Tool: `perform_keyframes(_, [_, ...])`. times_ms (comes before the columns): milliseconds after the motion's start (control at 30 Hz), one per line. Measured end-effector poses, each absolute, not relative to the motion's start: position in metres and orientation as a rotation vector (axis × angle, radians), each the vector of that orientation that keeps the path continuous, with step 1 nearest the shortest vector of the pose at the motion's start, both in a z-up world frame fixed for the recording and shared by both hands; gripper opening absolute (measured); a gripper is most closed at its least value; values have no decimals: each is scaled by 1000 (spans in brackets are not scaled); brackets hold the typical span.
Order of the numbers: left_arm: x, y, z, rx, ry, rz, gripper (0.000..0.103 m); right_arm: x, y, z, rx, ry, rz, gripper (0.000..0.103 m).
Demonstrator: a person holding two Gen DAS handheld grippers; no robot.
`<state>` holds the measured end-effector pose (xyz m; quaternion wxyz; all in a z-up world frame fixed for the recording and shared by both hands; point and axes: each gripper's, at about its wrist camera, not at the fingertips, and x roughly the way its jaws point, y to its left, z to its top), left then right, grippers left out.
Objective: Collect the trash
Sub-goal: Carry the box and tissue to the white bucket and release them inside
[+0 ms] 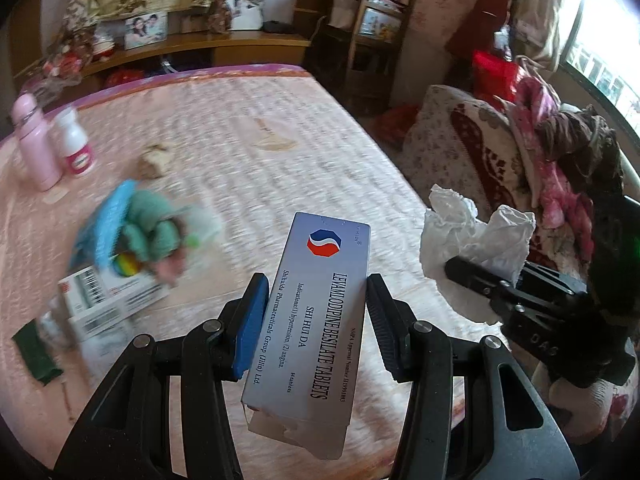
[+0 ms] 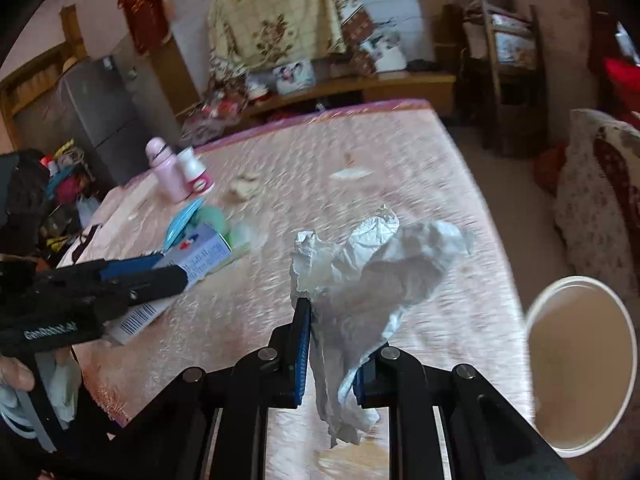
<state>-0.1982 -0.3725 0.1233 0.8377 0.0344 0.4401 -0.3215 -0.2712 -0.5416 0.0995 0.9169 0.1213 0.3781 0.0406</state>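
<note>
In the left wrist view my left gripper [image 1: 316,296] is shut on a silver tablet box [image 1: 320,320], which stands up between the pads above the pink bed cover [image 1: 248,120]. To its right, my right gripper [image 1: 454,270] clamps a crumpled white paper [image 1: 472,240]. The right wrist view shows the same paper [image 2: 372,268] pinched in the right gripper [image 2: 336,340], its far pad mostly hidden behind it. The left gripper [image 2: 168,276] with the tablet box [image 2: 200,258] is at the left. A brownish paper wad [image 1: 154,160] and a flat wrapper [image 1: 276,142] lie on the bed.
A round white-rimmed bin [image 2: 580,376] stands off the bed's right edge. A pink bottle [image 1: 36,140], a white pill bottle [image 1: 76,148], a blue-green bundle [image 1: 132,232] and a white carton [image 1: 108,300] sit at the left. Piled bedding [image 1: 520,152] lies to the right.
</note>
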Motion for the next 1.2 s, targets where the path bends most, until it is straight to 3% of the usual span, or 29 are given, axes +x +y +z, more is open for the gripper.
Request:
perform_keyframes(333, [-214,-466,128,89,943,-841,48,-316,-629,110,289,752,-120,16])
perform_keyframes(800, [-230,-612,95,136,1033,-997,48,-373,-755,70,419,814,-367,16])
perform_keyframes(1033, [-227,-645,76,97,1071,-1033,49,-382,-789,56,479,804,-439,17])
perform_keyframes(1133, [-225,-655,70,76,1088,-1061,49,-387,-795,52,499,815,-465,39])
perform_keyframes(1200, [-225,-658,69,64,1085,-1071,59,-391,-798,49,515,815,-470,42])
